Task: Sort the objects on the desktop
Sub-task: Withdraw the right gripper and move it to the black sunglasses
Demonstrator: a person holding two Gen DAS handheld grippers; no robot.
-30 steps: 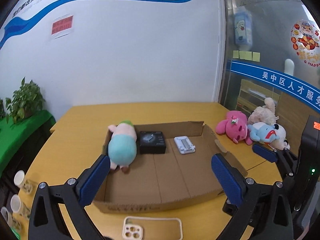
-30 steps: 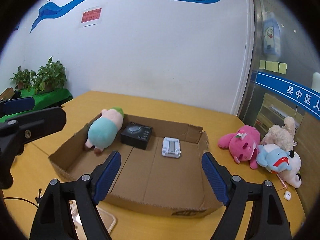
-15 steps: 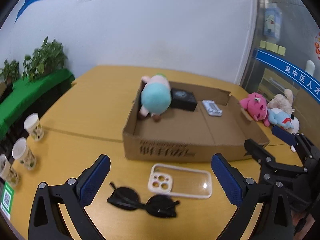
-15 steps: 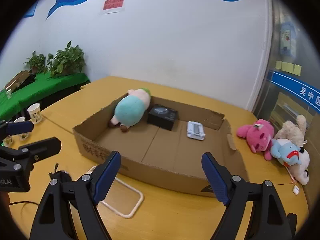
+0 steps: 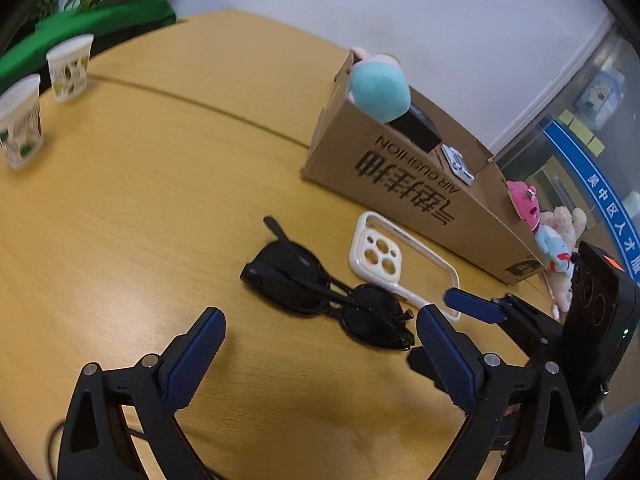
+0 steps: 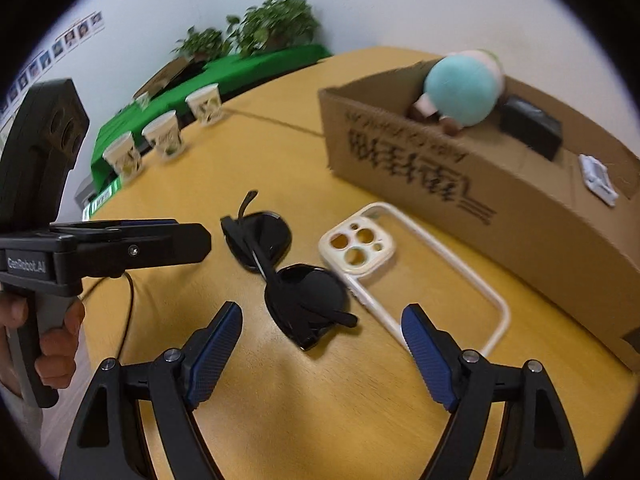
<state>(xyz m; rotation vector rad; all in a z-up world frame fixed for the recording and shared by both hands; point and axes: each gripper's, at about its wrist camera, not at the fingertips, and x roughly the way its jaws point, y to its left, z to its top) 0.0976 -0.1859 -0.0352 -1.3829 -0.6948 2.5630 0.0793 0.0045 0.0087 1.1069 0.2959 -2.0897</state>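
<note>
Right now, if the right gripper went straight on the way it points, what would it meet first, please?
Most likely the black sunglasses, lying folded on the table just ahead of the open right gripper; depth is hard to judge.

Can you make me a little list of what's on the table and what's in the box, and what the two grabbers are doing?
On table: sunglasses, folded; phone case beside them; paper cups
Box: open cardboard, behind the case
In box: teal plush toy, black box, small white stand
Left gripper: empty, fingers just closed slightly
Right gripper: open, empty, over the sunglasses

Wooden table (image 5: 140, 184), sunglasses (image 5: 328, 300), phone case (image 5: 396, 264), cardboard box (image 5: 420, 184), paper cups (image 5: 44, 92)
</note>
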